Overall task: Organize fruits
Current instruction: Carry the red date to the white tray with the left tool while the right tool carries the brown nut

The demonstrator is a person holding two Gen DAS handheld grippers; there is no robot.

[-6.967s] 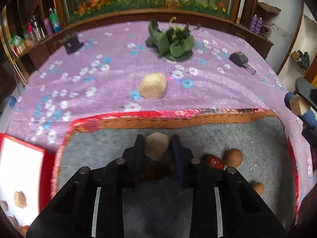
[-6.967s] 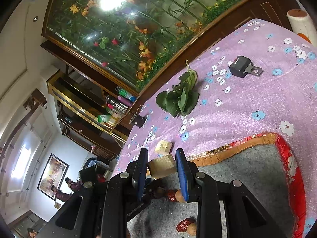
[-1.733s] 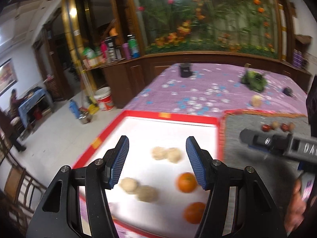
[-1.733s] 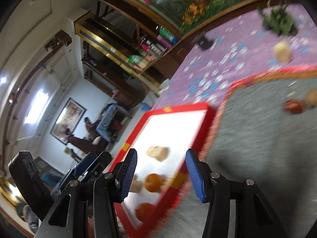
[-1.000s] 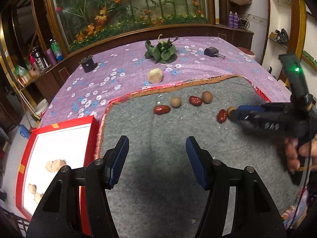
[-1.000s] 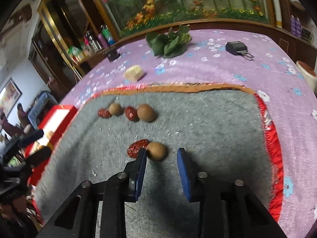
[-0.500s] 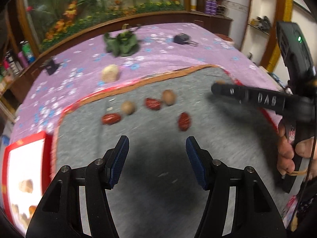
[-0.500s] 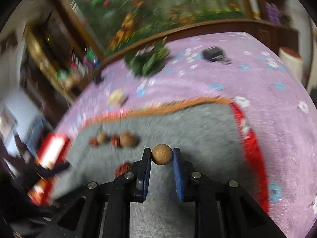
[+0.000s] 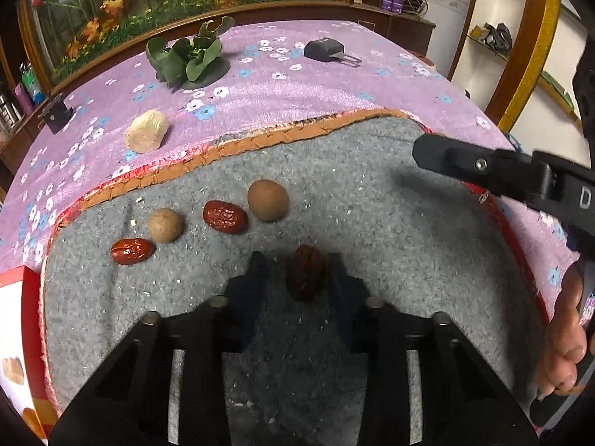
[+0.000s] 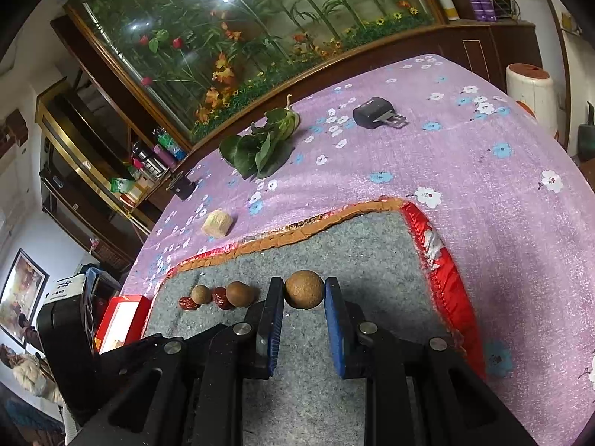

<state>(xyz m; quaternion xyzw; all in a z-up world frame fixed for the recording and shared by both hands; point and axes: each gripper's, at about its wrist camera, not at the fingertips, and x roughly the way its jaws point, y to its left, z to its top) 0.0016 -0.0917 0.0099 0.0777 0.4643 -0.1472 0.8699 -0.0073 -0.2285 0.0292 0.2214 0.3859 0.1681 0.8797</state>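
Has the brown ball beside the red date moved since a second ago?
Yes. The brown ball has left the grey mat; the right gripper, shut on it, holds it above the mat.

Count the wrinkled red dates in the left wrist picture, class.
3: one date at the row's left end, one date between the two brown round fruits, and one date in the left tongs.

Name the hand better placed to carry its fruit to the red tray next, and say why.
Right. The right gripper is shut on the round brown fruit, lifted clear of the grey mat. The left gripper is only just closing around the red date.
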